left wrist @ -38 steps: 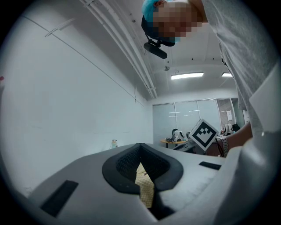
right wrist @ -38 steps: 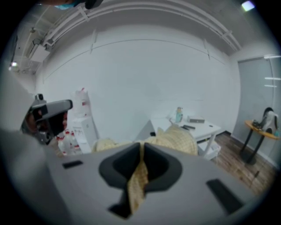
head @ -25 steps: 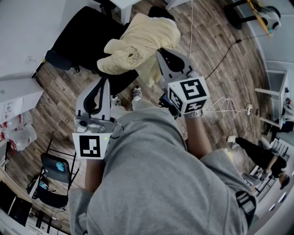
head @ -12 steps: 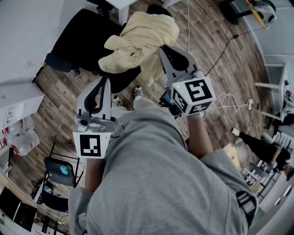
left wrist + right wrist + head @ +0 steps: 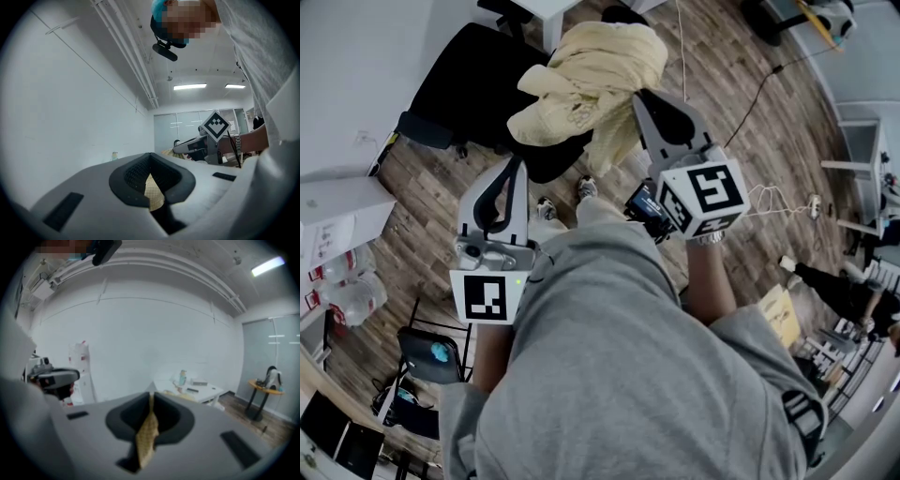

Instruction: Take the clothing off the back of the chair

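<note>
Right tongs [image 5: 151, 398]: mine, clamped tight on the yellow waffle-knit garment [image 5: 591, 66].
Left tongs [image 5: 150, 158]: closed, pinching a strip of it; contact unclear from head view.
Garment: bunched over the black office chair [image 5: 469, 75], hiding part.

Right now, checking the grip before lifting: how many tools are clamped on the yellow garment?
2. The left tool pinches the yellow garment on its left side; the right tool pinches its right side.

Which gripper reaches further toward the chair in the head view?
The right gripper: its jaws lie alongside the yellow garment by the black chair, while the left gripper sits back nearer the person's body.
</note>
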Action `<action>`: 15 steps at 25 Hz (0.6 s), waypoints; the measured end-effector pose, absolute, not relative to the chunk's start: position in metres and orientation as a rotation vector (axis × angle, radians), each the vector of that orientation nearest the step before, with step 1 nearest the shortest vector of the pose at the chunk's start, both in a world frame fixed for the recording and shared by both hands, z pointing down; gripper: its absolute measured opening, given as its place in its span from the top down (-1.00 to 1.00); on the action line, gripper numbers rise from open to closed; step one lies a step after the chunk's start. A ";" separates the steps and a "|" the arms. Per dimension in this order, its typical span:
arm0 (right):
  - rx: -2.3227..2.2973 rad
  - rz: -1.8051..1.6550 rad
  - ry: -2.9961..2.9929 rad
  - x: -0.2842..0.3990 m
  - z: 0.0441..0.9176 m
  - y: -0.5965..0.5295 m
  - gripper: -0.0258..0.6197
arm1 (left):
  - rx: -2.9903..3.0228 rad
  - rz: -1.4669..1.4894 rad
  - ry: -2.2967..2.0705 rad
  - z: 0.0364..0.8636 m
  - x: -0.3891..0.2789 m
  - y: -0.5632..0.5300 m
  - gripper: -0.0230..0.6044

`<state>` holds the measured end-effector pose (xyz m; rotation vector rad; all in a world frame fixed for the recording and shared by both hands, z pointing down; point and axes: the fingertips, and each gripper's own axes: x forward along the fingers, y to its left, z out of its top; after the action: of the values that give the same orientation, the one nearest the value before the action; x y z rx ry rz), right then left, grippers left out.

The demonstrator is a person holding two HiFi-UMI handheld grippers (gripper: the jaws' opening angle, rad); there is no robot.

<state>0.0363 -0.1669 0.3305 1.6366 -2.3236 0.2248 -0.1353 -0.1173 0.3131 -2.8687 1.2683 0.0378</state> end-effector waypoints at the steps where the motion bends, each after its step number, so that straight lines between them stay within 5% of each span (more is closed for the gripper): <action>1: 1.646 0.219 -2.323 0.035 0.328 -0.164 0.78 | -2.869 0.039 1.261 0.312 -0.137 -0.115 0.82; 15: 1.765 0.160 -2.306 0.022 0.303 -0.120 0.78 | -2.883 0.065 1.152 0.308 -0.156 -0.088 0.82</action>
<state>0.0221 -0.1201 0.3026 1.7653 -2.3057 0.1602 -0.1561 -0.0880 0.3083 -2.8827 1.1524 0.0646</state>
